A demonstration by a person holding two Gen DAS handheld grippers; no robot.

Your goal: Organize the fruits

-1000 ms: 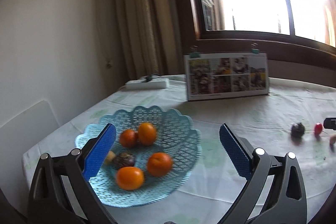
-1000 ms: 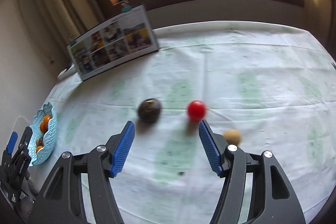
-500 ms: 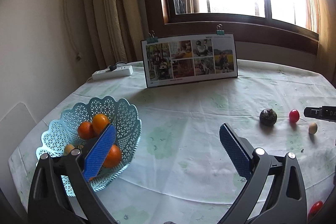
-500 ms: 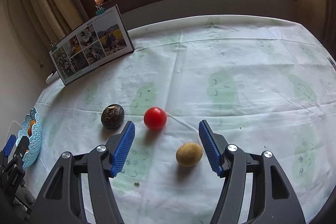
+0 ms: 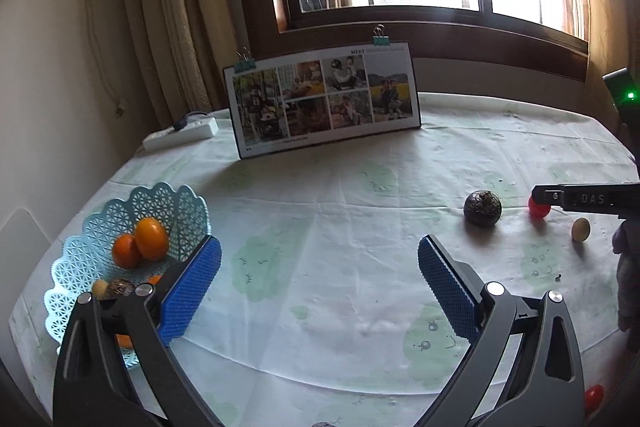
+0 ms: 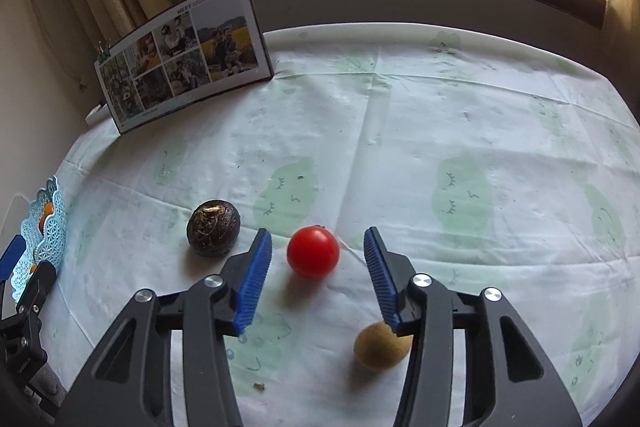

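Right wrist view: right gripper [image 6: 316,261] spread wide, blue pads either side of the red fruit [image 6: 313,251], not touching it.
Red fruit: on the surface [image 6: 440,131], between the pads, shadow beneath.
Dark rough fruit [image 6: 213,227]: just left of the left pad, resting on the cloth.
Tan fruit [image 6: 380,345]: partly tucked under the right finger, nearer the camera than the red one.
Left wrist view: left gripper [image 5: 319,281] spread wide, nothing between the pads, over bare cloth.
Basket [image 5: 92,239]: pale blue lattice at the left edge of the surface, holding two oranges [image 5: 141,243] plus smaller pieces partly hidden behind the left finger.
Loose fruit from this side: dark one, red one and tan one in a row at far right, well apart from the basket.
Photo board [image 5: 326,103]: upright at the back, held by binder clips.
Power strip [image 5: 182,133]: left of the board, near the curtain.
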